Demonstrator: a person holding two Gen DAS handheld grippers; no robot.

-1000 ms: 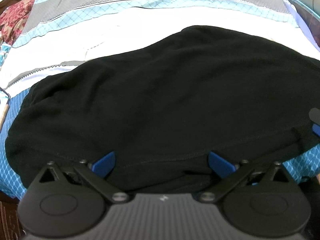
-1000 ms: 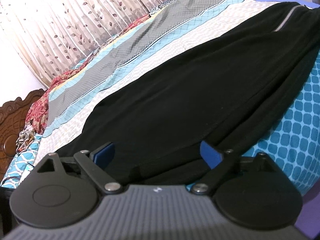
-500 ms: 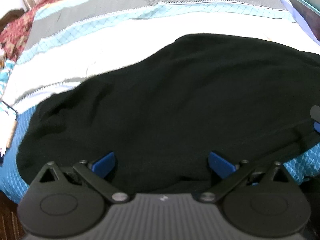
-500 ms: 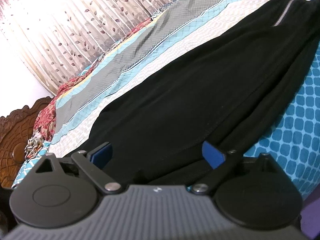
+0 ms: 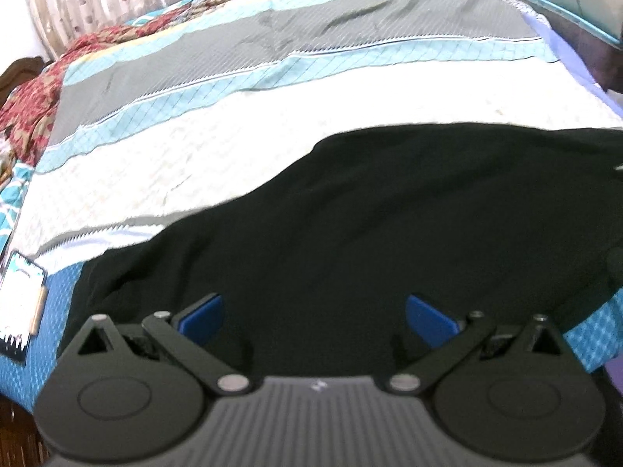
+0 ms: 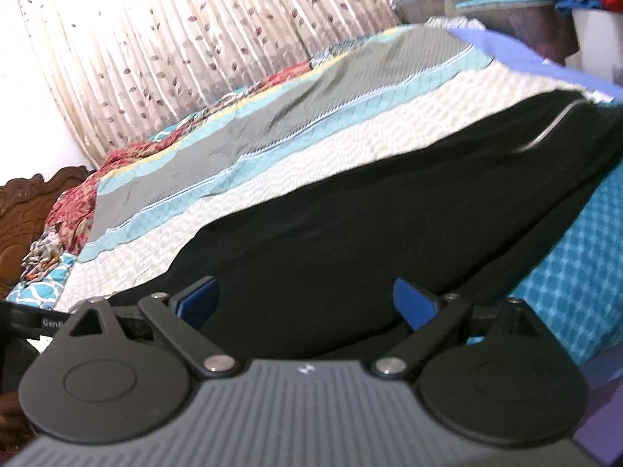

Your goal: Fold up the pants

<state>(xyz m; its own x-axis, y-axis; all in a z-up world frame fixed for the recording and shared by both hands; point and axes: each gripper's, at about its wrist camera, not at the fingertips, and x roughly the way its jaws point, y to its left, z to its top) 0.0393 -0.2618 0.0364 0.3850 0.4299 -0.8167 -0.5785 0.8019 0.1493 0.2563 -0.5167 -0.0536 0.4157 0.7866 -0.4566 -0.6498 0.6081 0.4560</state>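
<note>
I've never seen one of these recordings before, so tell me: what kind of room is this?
Most likely a home bedroom. Black pants lie spread on a bed covered by a striped bedspread. A carved wooden headboard stands at one end, and a leaf-print curtain hangs behind the bed.

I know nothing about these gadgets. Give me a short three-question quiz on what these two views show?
1. True or false: the pants are black.
2. The fingers of the left gripper stand: A) wide apart B) pressed together.
3. Fill in: the silver line on the pants in the right view is a ____.

Key: 1 true; 2 A; 3 zipper. The right gripper is open too, over the pants on the bedspread.
</note>
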